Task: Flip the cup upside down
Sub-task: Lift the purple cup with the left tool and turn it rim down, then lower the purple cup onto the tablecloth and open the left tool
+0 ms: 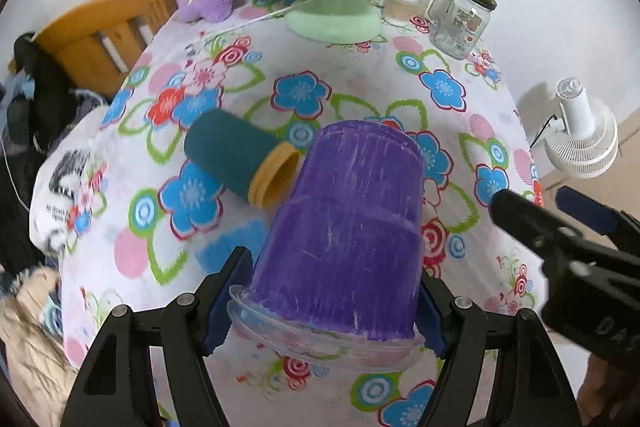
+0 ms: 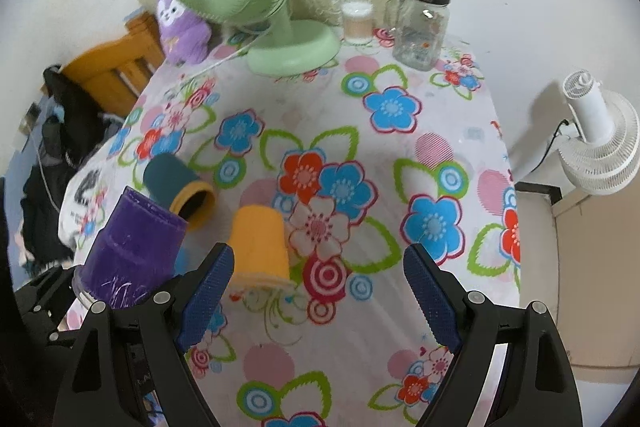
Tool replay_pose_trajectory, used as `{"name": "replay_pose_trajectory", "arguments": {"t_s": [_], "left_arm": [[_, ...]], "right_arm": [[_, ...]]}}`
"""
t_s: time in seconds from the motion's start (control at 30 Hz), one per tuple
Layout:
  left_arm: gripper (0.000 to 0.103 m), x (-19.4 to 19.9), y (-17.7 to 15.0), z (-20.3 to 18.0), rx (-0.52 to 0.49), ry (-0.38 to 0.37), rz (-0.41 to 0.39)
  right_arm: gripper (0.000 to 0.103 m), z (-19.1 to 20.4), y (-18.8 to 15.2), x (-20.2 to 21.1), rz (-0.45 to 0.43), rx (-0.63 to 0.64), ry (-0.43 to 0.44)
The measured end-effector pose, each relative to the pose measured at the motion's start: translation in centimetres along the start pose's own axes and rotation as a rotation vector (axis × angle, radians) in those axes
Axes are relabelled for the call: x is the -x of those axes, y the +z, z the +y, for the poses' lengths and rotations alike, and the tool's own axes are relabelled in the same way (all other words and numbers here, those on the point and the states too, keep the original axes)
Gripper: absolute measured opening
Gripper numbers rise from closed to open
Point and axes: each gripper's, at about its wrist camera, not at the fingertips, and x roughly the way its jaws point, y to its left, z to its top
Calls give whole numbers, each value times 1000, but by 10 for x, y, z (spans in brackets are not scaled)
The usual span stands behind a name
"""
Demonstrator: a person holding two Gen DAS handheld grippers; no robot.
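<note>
While the left gripper (image 1: 332, 307) is clamped on the purple cup (image 1: 352, 231) near its rim, mouth down at frame centre w/ base up, the right gripper (image 2: 318, 291) is wide open w/ nothing in it, above the floral cloth (image 2: 400, 163), an upside-down yellow cup (image 2: 260, 245) just beyond its left finger, a teal cup (image 2: 176, 183) on its side at left.

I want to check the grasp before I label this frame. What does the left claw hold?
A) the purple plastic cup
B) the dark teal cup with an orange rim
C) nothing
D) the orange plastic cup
A: the left claw is shut on the purple plastic cup, near its clear rim.
</note>
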Motion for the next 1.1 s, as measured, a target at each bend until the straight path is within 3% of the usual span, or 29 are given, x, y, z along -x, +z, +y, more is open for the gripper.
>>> {"name": "replay_pose_trajectory", "arguments": {"t_s": [0.33, 0.63, 0.97, 1.1], "left_arm": [[76, -20, -30, 3, 83, -26, 42], [76, -62, -60, -11, 108, -66, 150], [77, -81, -77, -10, 118, -36, 183], [81, -81, -80, -8, 119, -70, 177]], "right_arm": [[89, 3, -26, -25, 78, 4, 9], [89, -10, -49, -56, 172, -11, -10], [89, -9, -59, -76, 220, 16, -1], [89, -6, -61, -78, 226, 15, 2]]}}
